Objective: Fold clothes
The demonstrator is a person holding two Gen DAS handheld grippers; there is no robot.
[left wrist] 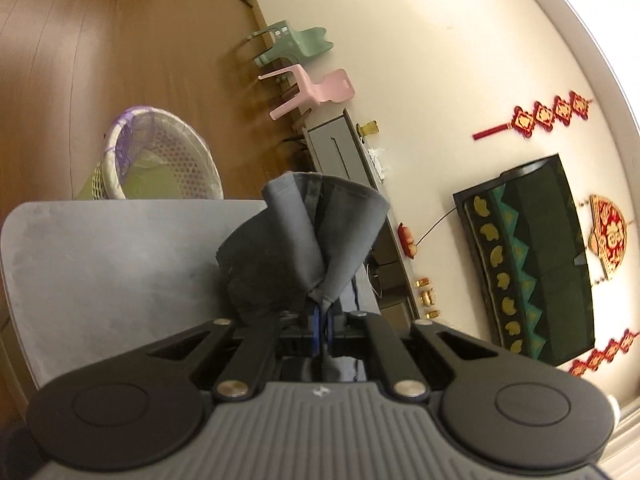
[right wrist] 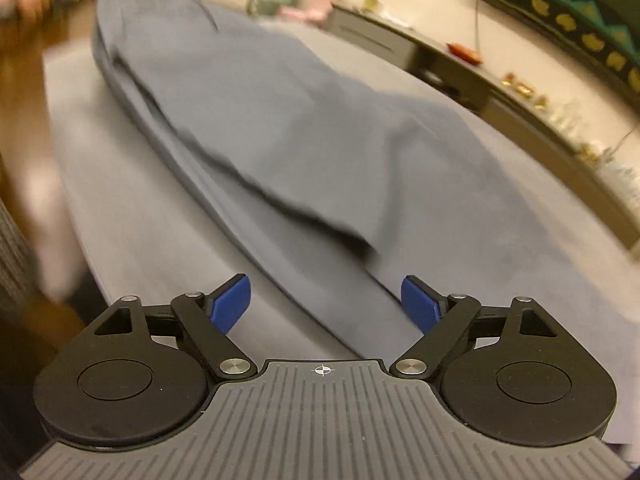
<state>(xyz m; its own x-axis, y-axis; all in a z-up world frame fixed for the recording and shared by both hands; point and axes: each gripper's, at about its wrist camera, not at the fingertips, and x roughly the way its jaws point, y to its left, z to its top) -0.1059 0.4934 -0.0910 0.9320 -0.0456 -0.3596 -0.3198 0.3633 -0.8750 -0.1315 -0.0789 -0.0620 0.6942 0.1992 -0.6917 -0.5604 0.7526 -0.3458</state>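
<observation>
Blue pads, black linkage arms and ribbed grey housing: two hand-held tongs, one per view. No brand name or readable writing on either; each housing carries only a small white crosshair mark.

Left tongs (left wrist: 320, 322): pads pressed together, clamping a bunched corner of the grey garment (left wrist: 304, 240), which rises from the pinch as a crumpled fan with a stitched hem showing at its top.

Right tongs (right wrist: 326, 302): pads spread wide, nothing between them, hovering over the garment's near end.

Garment (right wrist: 288, 136): slate-grey woven cloth, long and narrow, lying diagonally along the grey worktop (right wrist: 132, 216) from near right to far left, with layered fold edges along its left side. Picture blurred.

Beyond the worktop: a mesh waste basket (left wrist: 160, 160) with a purple liner on the wooden floor; farther off, a pink chair (left wrist: 312, 90) and a green chair (left wrist: 296, 42) by the wall; red hanging ornaments (left wrist: 548, 114), their characters unreadable.
</observation>
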